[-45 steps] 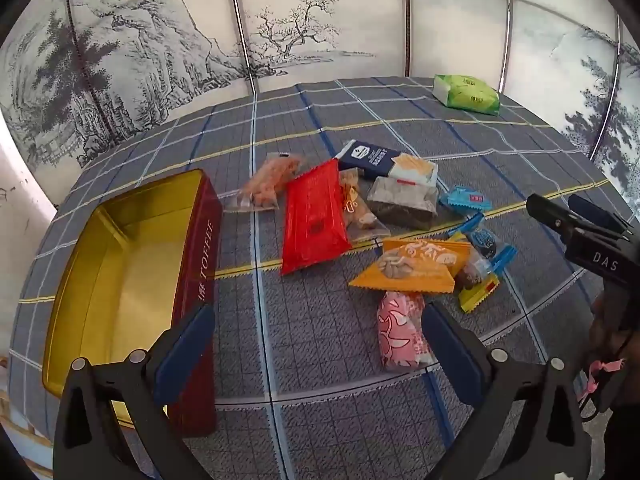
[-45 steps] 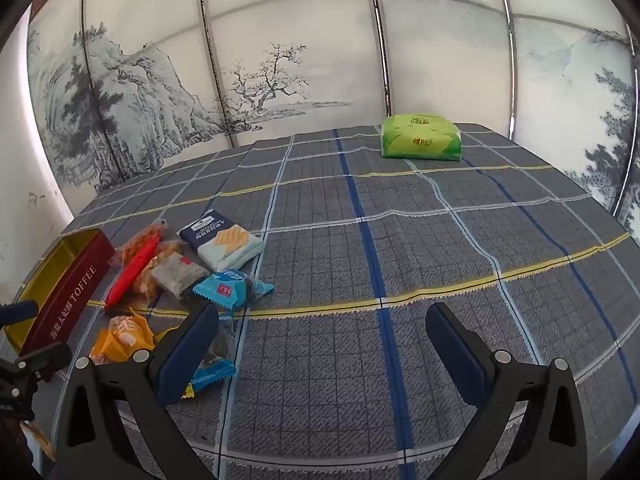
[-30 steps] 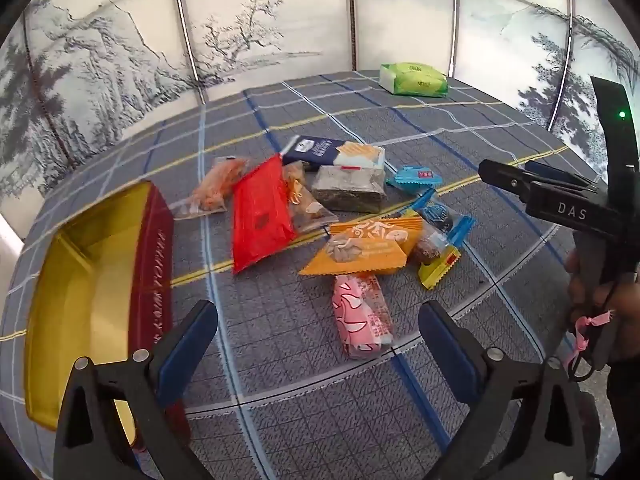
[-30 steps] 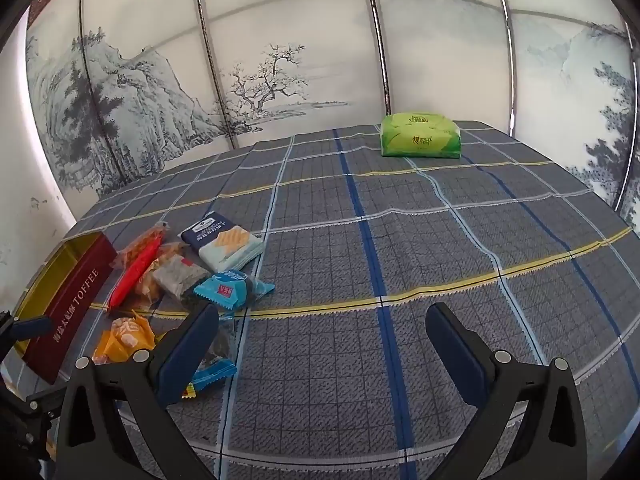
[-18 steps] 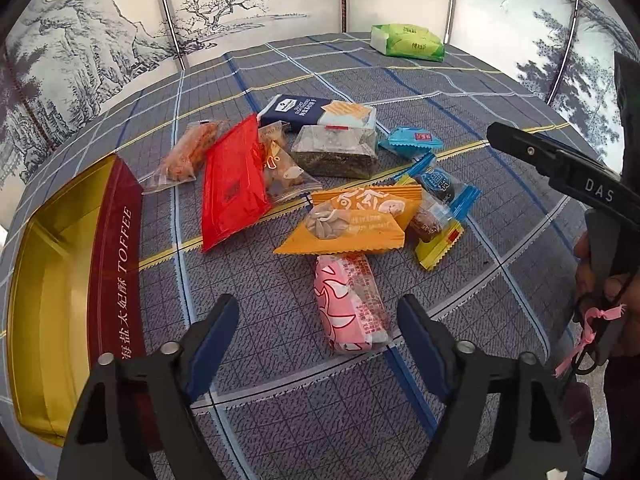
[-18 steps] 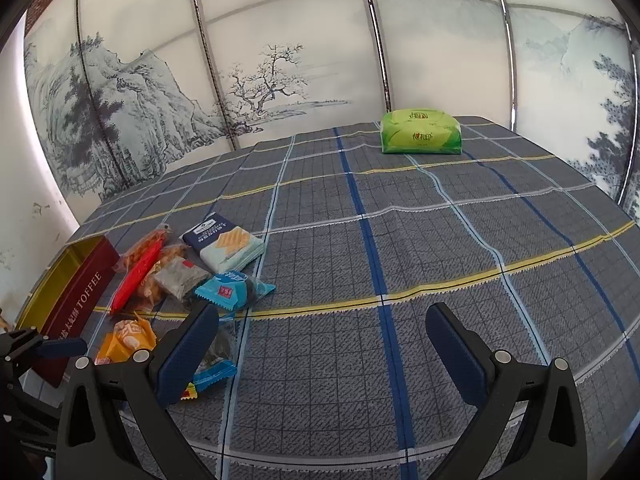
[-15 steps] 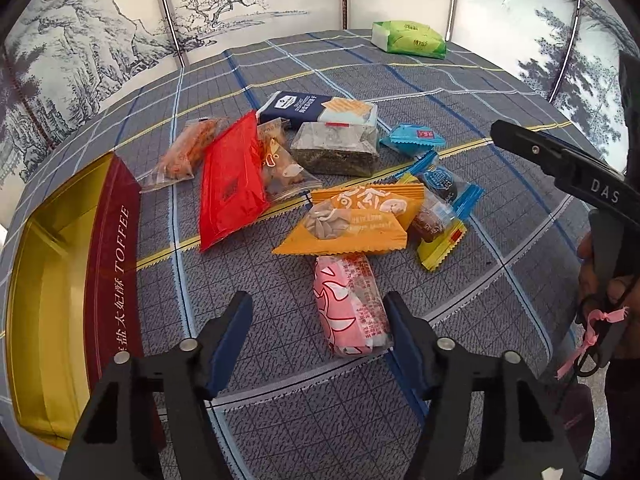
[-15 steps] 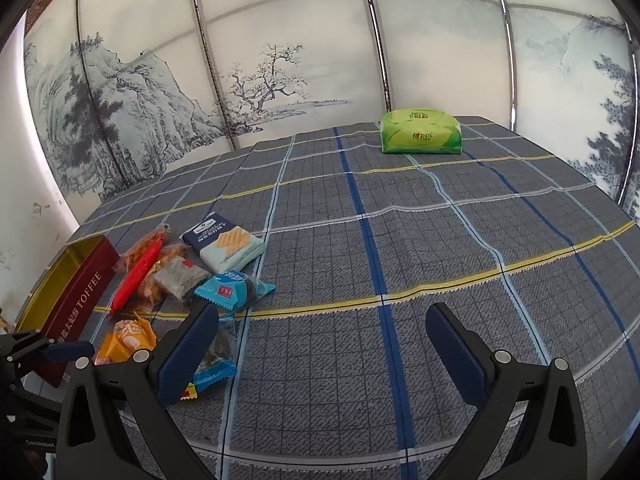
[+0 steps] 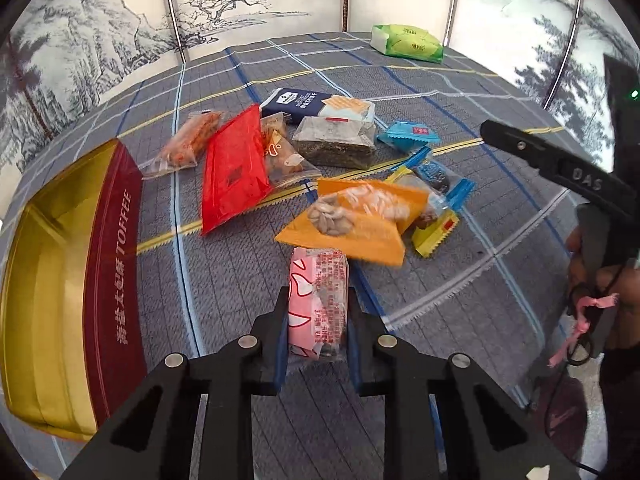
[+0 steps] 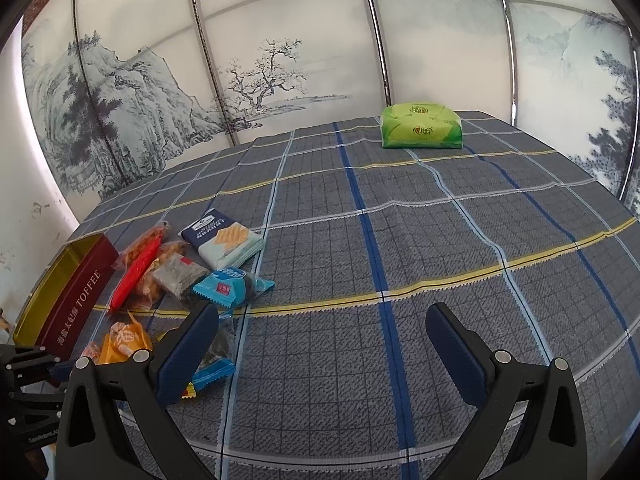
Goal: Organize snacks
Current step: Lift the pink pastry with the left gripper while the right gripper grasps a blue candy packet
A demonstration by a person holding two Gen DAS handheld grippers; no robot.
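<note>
A pink snack packet lies on the checked tablecloth with my left gripper shut on its near end, both pads pressing its sides. Just beyond it sit an orange seed packet, a red packet, a brown packet, a dark blue cracker box and small blue and yellow candies. An open red and gold toffee tin stands to the left, with nothing inside. My right gripper hangs open over bare cloth, right of the snack pile.
A green tissue pack lies at the far side of the table. Painted screen panels close off the back. The person's hand holding the right gripper's handle is at the right edge of the left wrist view. The table's near edge runs close below both grippers.
My left gripper came down onto the pink packet and its jaws went from wide open to shut on it. The right gripper has stayed where it was, still open.
</note>
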